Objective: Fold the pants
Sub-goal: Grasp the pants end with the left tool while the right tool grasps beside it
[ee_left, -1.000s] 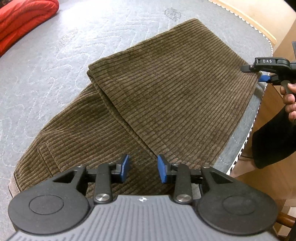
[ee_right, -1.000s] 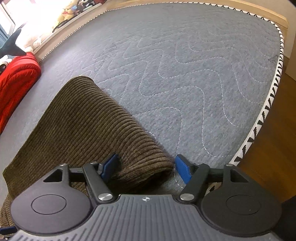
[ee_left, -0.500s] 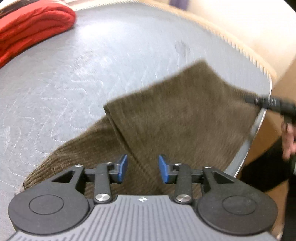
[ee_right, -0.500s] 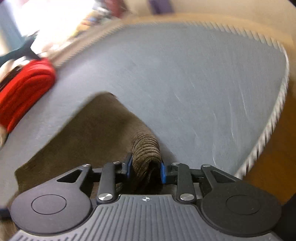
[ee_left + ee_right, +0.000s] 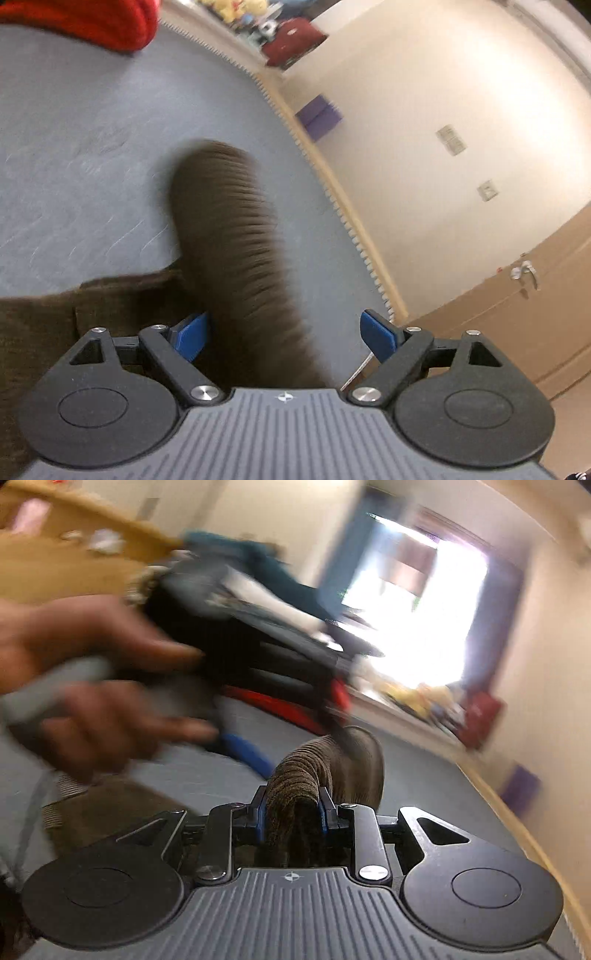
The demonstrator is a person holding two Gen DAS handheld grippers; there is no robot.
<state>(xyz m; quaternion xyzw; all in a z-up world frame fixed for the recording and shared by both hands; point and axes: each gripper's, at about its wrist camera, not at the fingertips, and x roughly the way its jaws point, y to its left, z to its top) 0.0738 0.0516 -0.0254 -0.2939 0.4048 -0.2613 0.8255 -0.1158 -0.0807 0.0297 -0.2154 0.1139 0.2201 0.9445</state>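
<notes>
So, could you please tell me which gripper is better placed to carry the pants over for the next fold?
The right gripper: it is clamped on a bunched fold of the brown pants. The left gripper is opening, its pads not pressing the fabric lying between them.

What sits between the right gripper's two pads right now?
A bunched fold of the brown corduroy pants, pinched between the right gripper's pads, as the right wrist view shows.

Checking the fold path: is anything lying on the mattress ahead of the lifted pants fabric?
Nothing visible: the grey quilted mattress lies bare beyond the brown corduroy pants; the red bedding sits off at its far edge.
</notes>
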